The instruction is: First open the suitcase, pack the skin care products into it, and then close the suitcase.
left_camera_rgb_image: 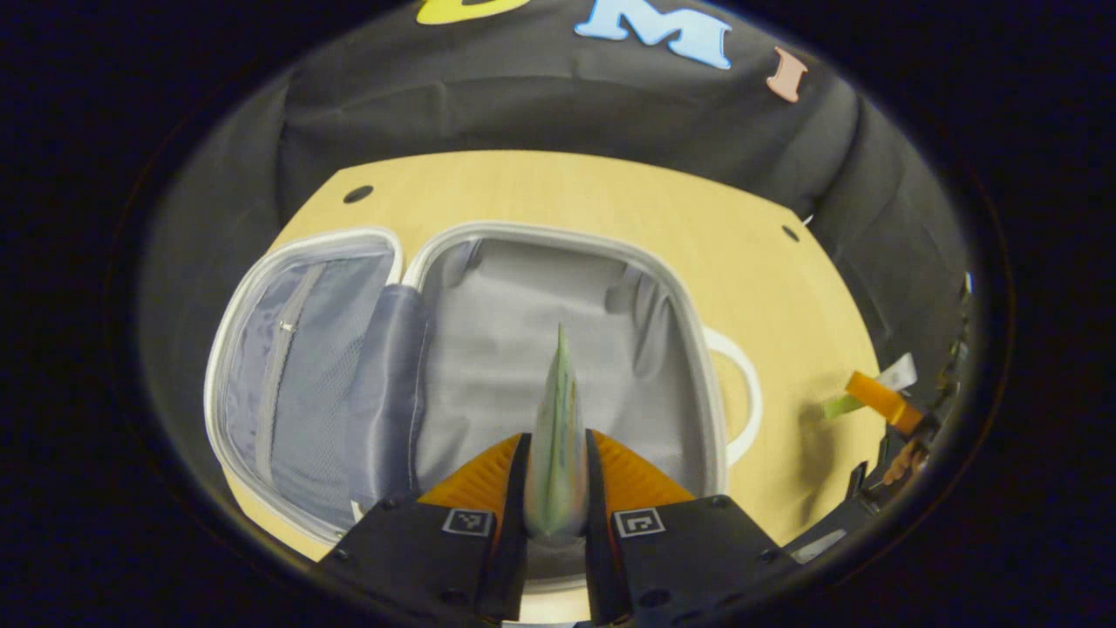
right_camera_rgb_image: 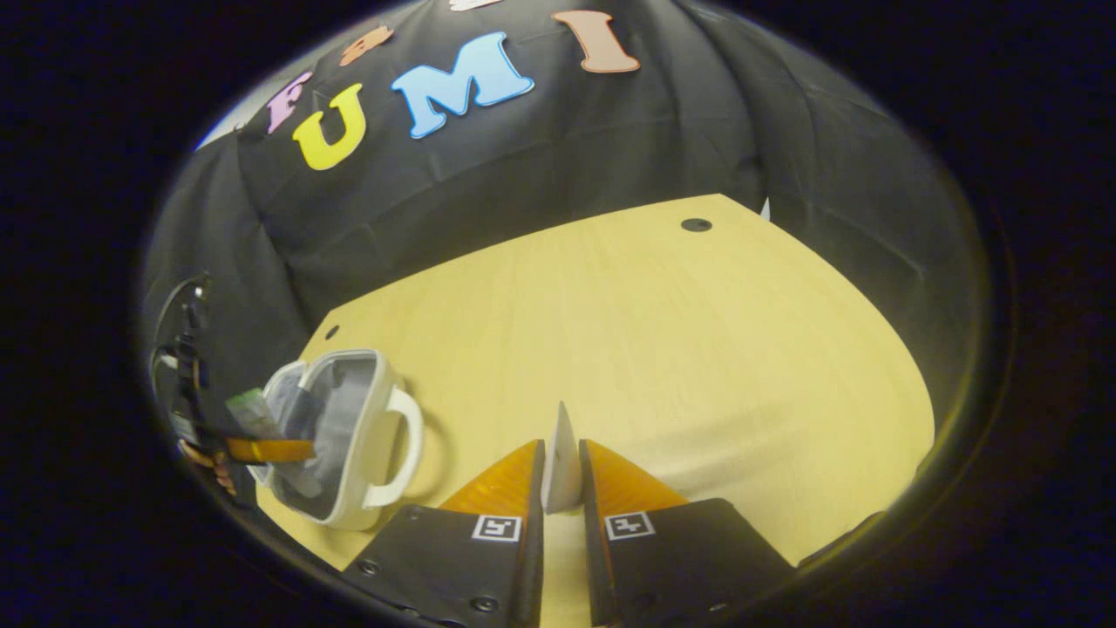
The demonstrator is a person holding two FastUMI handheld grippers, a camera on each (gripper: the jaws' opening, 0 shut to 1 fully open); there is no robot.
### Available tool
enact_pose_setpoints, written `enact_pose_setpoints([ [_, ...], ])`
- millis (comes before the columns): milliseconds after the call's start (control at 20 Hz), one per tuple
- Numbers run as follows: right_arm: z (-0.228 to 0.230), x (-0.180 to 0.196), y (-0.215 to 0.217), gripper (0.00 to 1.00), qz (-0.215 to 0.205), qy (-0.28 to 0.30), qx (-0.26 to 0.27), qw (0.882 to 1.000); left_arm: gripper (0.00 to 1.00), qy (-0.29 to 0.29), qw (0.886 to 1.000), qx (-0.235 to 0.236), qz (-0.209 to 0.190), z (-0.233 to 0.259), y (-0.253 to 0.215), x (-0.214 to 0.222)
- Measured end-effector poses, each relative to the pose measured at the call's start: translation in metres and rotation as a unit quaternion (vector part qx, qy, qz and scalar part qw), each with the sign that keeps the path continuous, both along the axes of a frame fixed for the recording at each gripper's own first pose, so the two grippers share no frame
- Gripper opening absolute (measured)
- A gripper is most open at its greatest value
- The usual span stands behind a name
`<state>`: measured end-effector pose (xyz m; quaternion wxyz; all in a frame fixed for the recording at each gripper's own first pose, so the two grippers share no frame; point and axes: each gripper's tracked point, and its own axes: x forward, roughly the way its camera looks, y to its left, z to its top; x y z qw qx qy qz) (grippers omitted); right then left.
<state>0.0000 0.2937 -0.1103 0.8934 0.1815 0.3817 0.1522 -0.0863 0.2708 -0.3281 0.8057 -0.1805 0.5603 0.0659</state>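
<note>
The white suitcase (left_camera_rgb_image: pixel 697 323) lies open on the wooden table, grey lining in its right half and a zipped mesh pocket in its left half (left_camera_rgb_image: pixel 296 366). My left gripper (left_camera_rgb_image: pixel 558 453) hangs above the right half, shut on a green skin care sachet (left_camera_rgb_image: pixel 558 419) held edge-on. Farther right, above the table's edge, the other gripper holds a white sachet (left_camera_rgb_image: pixel 898 373). In the right gripper view my right gripper (right_camera_rgb_image: pixel 562 462) is shut on that thin white sachet (right_camera_rgb_image: pixel 561 453) above bare table. The suitcase (right_camera_rgb_image: pixel 366 436) sits at lower left there, with the left gripper and green sachet (right_camera_rgb_image: pixel 253 410) over it.
The wooden table (right_camera_rgb_image: pixel 680 349) has small dark holes near its corners (right_camera_rgb_image: pixel 696 225). The suitcase's white handle (left_camera_rgb_image: pixel 741 392) juts toward the table's right part. Black cloth surrounds the table on all far sides.
</note>
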Motion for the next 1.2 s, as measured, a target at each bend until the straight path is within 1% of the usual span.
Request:
enact_pose_setpoints([
  [50, 0.011, -0.011, 0.013, 0.20, 0.002, 0.000, 0.007, 1.000, 0.33, 0.010, 1.000, -0.003, -0.004, -0.007, 0.001, -0.002],
  [100, 0.021, -0.021, 0.028, 0.20, 0.006, 0.000, 0.013, 1.000, 0.36, 0.015, 1.000, -0.007, -0.008, -0.015, 0.004, -0.003],
  [250, 0.046, -0.044, 0.064, 0.20, 0.016, -0.002, 0.025, 1.000, 0.37, 0.011, 1.000, -0.011, -0.020, -0.024, 0.012, 0.003],
  [350, 0.056, -0.053, 0.091, 0.20, 0.028, -0.003, 0.033, 0.999, 0.41, -0.007, 1.000, -0.014, -0.026, -0.019, 0.015, 0.007],
  [400, 0.060, -0.058, 0.105, 0.20, 0.036, -0.003, 0.036, 0.999, 0.46, -0.022, 0.999, -0.011, -0.030, -0.014, 0.018, 0.010],
  [500, 0.065, -0.064, 0.130, 0.20, 0.057, -0.006, 0.037, 0.998, 0.48, -0.053, 0.998, -0.002, -0.030, 0.000, 0.027, 0.014],
  [550, 0.066, -0.066, 0.144, 0.20, 0.071, -0.008, 0.036, 0.997, 0.55, -0.069, 0.997, -0.003, -0.027, 0.009, 0.030, 0.015],
  [600, 0.067, -0.067, 0.158, 0.20, 0.085, -0.010, 0.035, 0.996, 0.76, -0.085, 0.996, 0.000, -0.021, 0.019, 0.037, 0.014],
  [650, 0.068, -0.066, 0.171, 0.16, 0.098, -0.012, 0.036, 0.995, 0.80, -0.102, 0.995, 0.004, -0.015, 0.028, 0.044, 0.011],
  [700, 0.068, -0.064, 0.185, 0.20, 0.109, -0.014, 0.037, 0.993, 0.83, -0.120, 0.993, 0.011, -0.007, 0.040, 0.055, 0.006],
  [800, 0.057, -0.060, 0.207, 0.20, 0.129, -0.008, 0.030, 0.991, 0.84, -0.150, 0.988, 0.027, 0.014, 0.061, 0.077, -0.005],
  [900, 0.037, -0.060, 0.223, 0.20, 0.151, 0.012, 0.019, 0.988, 0.86, -0.174, 0.983, 0.040, 0.034, 0.080, 0.100, -0.019],
  [950, 0.027, -0.060, 0.230, 0.20, 0.160, 0.023, 0.015, 0.987, 0.88, -0.181, 0.981, 0.051, 0.046, 0.087, 0.112, -0.027],
  [1050, 0.010, -0.058, 0.240, 0.19, 0.175, 0.038, 0.002, 0.984, 0.89, -0.191, 0.977, 0.068, 0.065, 0.097, 0.134, -0.041],
  [1100, 0.005, -0.058, 0.245, 0.15, 0.183, 0.042, 0.000, 0.982, 0.87, -0.190, 0.976, 0.076, 0.076, 0.100, 0.144, -0.049],
  [1150, 0.004, -0.056, 0.249, 0.21, 0.190, 0.041, 0.005, 0.981, 0.89, -0.188, 0.975, 0.079, 0.084, 0.101, 0.153, -0.054],
  [1200, 0.006, -0.053, 0.247, 0.25, 0.188, 0.036, 0.004, 0.981, 0.90, -0.185, 0.975, 0.086, 0.092, 0.102, 0.162, -0.060],
])
